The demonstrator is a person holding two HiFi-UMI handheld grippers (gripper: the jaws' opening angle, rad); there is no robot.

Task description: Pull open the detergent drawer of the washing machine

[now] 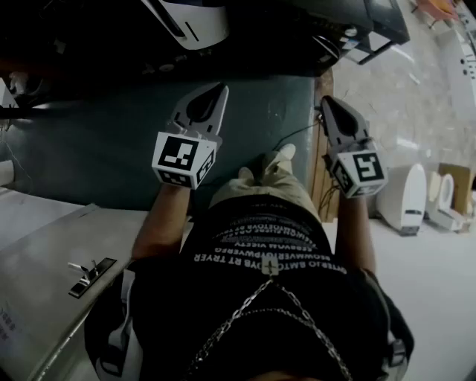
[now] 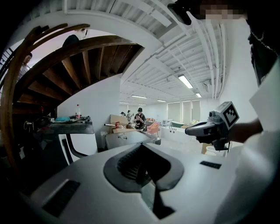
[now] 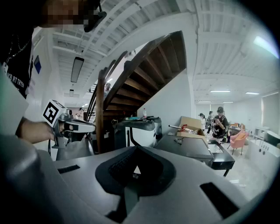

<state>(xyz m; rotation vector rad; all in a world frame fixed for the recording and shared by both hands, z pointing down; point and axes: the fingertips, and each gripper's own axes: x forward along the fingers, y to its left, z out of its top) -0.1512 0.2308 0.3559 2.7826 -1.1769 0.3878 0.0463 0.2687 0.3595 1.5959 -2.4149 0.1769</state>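
Observation:
Both grippers are held out in front of the person at chest height, side by side and apart. My left gripper (image 1: pixel 221 90) (image 2: pixel 142 147) is shut with nothing between its jaws. My right gripper (image 1: pixel 328 101) (image 3: pixel 135 151) also looks shut and holds nothing. Each shows in the other's view: the right gripper (image 2: pixel 193 130) at the right, the left gripper (image 3: pixel 86 127) at the left. A white appliance (image 1: pixel 190 22) (image 2: pixel 76 146) (image 3: pixel 140 133) with a dark curved band stands ahead, well beyond the jaw tips. No detergent drawer can be made out on it.
A grey board (image 1: pixel 44 275) with a metal clip (image 1: pixel 89 272) lies at the lower left. White toilets (image 1: pixel 405 197) stand at the right. A wooden spiral staircase (image 3: pixel 131 74) rises ahead, beside a dark table (image 3: pixel 188 146) with a cardboard box. People (image 3: pixel 217 120) stand far back.

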